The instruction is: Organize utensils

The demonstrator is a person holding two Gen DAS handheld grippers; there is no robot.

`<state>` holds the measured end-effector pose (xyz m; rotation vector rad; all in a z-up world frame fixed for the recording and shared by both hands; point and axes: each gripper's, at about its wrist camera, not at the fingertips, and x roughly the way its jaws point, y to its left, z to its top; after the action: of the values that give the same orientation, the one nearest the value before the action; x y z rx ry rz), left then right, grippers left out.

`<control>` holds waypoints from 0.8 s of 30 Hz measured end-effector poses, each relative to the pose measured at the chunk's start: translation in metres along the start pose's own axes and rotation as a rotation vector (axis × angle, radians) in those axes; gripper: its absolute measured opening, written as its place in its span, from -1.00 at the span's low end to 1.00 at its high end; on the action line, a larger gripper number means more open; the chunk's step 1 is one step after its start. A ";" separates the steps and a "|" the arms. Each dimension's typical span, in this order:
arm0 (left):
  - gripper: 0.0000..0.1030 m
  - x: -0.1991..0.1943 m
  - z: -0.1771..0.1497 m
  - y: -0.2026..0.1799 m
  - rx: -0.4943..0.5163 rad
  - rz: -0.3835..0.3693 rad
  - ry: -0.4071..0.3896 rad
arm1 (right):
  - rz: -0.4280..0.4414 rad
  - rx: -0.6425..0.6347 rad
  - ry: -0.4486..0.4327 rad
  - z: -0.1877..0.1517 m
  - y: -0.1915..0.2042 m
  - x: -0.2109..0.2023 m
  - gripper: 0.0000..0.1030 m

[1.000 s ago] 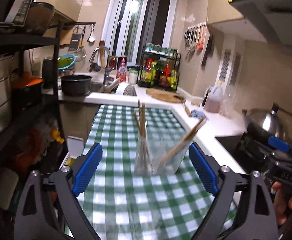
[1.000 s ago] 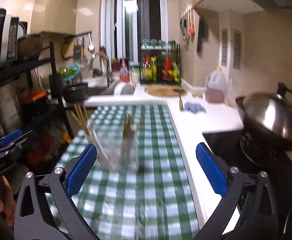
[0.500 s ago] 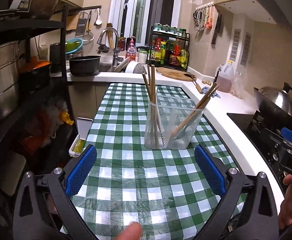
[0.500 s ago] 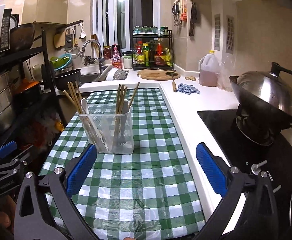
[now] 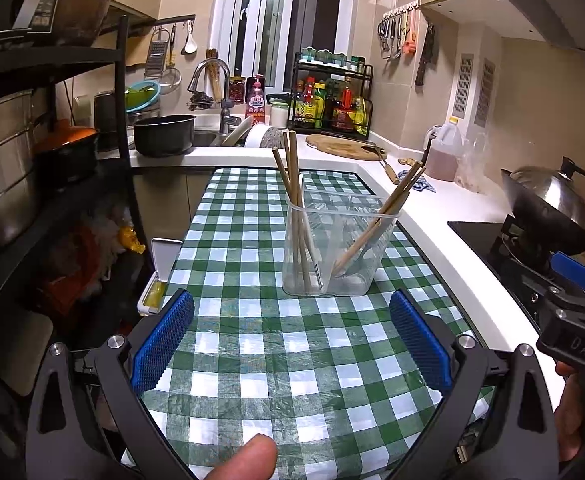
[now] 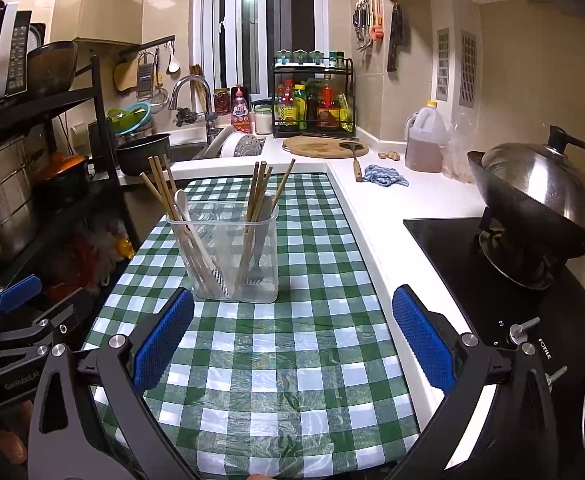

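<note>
Both tongs are hanging spread and empty short of a clear utensil holder (image 6: 234,256) standing on the checked worktop (image 6: 292,344).

At the left a black shelf rack (image 6: 92,128) with pots is standing beside the worktop, and behind it a dark pot (image 6: 142,152) is sitting by the sink. The holder is resting upright mid-cloth; its left compartment is carrying chopsticks (image 6: 160,188) and a white spoon (image 6: 184,208) leaning up and leftward, its right compartment chopsticks rising nearly upright beside a fork (image 6: 256,268) standing tines down. Nothing is lying between tongs and holder. To the right a wok (image 6: 532,196) is sitting on the hob. The left tongs (image 5: 290,342) and right tongs (image 6: 292,336) are pointing level along the cloth, blue pads wide apart, gripping nothing.
</note>
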<state>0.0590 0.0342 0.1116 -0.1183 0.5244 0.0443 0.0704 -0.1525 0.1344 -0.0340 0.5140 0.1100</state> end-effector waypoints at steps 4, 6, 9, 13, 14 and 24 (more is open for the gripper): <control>0.85 -0.002 0.000 -0.001 0.003 0.003 -0.006 | 0.001 -0.002 0.000 0.000 0.001 0.000 0.90; 0.85 -0.002 0.001 -0.001 0.001 0.002 -0.006 | 0.002 -0.003 0.002 0.000 0.001 -0.001 0.90; 0.85 -0.002 0.001 -0.003 0.008 0.002 -0.007 | 0.002 -0.003 0.001 0.000 0.001 -0.001 0.90; 0.85 -0.003 0.001 -0.003 0.008 0.005 -0.008 | -0.001 0.001 0.000 0.000 0.001 -0.003 0.90; 0.85 -0.003 0.001 -0.003 0.009 0.005 -0.010 | -0.001 0.001 -0.001 0.000 0.002 -0.003 0.90; 0.85 -0.005 0.002 -0.003 0.011 0.006 -0.018 | -0.003 0.000 -0.005 0.001 0.001 -0.004 0.90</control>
<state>0.0560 0.0314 0.1161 -0.1055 0.5074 0.0485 0.0669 -0.1515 0.1369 -0.0348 0.5094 0.1070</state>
